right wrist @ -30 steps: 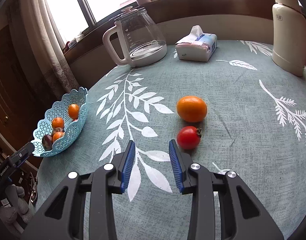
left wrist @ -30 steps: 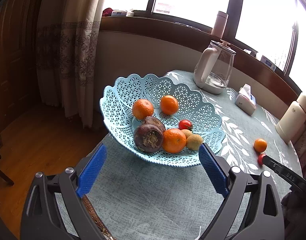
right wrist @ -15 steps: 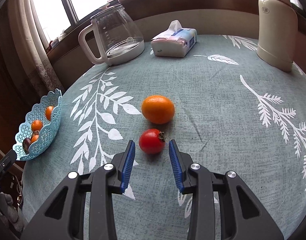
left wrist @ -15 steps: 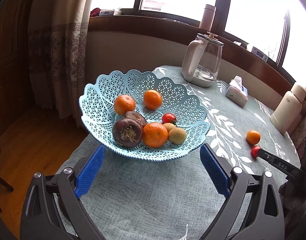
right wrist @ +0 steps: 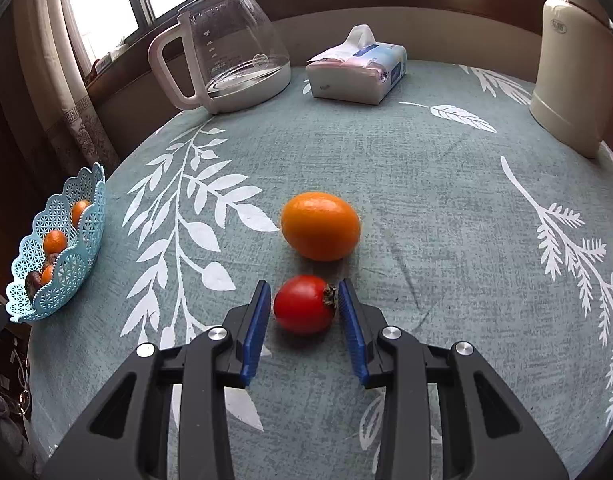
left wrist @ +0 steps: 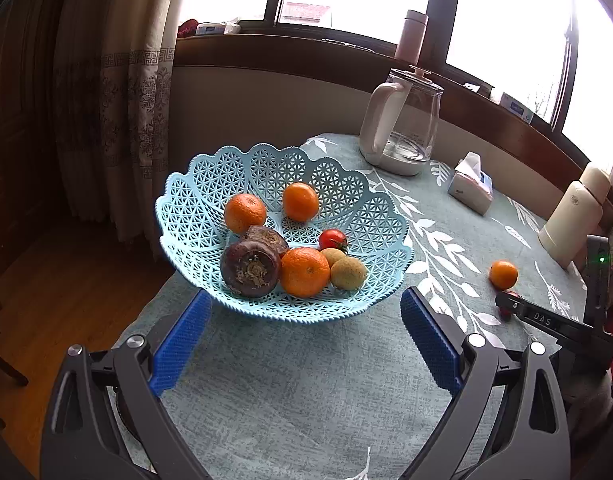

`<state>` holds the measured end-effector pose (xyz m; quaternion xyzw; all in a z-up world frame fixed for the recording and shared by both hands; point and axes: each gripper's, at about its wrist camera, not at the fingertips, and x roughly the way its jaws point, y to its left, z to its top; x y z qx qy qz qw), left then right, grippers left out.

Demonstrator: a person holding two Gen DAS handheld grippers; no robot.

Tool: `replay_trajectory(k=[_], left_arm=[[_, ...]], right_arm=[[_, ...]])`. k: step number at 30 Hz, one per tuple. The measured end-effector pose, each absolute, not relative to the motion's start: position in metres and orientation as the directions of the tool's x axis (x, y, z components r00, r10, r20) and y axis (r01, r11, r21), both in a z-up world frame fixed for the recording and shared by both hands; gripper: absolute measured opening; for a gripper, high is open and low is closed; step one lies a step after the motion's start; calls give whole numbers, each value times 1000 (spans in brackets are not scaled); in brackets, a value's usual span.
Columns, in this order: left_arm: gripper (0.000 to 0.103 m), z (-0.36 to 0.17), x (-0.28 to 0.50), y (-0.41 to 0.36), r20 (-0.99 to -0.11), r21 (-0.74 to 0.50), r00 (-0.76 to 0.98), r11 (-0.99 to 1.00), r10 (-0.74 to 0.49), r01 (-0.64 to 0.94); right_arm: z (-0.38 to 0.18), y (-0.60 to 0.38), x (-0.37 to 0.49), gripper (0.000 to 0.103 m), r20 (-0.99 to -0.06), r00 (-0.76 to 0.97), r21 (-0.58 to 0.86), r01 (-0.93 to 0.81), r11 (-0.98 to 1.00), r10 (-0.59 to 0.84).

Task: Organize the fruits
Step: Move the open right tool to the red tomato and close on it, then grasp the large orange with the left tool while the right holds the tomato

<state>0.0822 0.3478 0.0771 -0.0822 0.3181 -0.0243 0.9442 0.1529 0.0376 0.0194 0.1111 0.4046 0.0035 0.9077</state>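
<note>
A red tomato (right wrist: 304, 304) lies on the teal tablecloth, between the blue pads of my right gripper (right wrist: 304, 292). The jaws stand open on either side of it, with a small gap on the left. Just beyond it rests an orange (right wrist: 320, 225). The light blue lattice basket (left wrist: 346, 196) holds several oranges, a small tomato (left wrist: 333, 239), two green-brown fruits and two dark round fruits. My left gripper (left wrist: 302, 312) hovers wide open before the basket's near rim. The basket (right wrist: 88, 220) also appears far left in the right wrist view.
A glass kettle (right wrist: 230, 46), a tissue pack (right wrist: 356, 74) and a cream container (right wrist: 574, 76) stand toward the table's far side. The right gripper's body (left wrist: 546, 320) shows at the right of the left wrist view, by the loose orange (left wrist: 503, 274). Curtains and wooden floor lie left.
My right gripper has moved forward until the tomato sits between its pads. The left gripper has drifted slightly; the basket sits a little farther right in its view.
</note>
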Motion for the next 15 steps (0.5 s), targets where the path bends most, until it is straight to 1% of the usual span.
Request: replay_trajectory(k=[6,15], left_arm=[[97,83,79,340,-588,-157,802,987,-105,15],[97,100,73,317,-558,-139,818,987,-141,75]], right_arm=[[19,36,152,31,-731,675,204,81,976,97],[28,23,131,31,-703,704,220,85,972,98]])
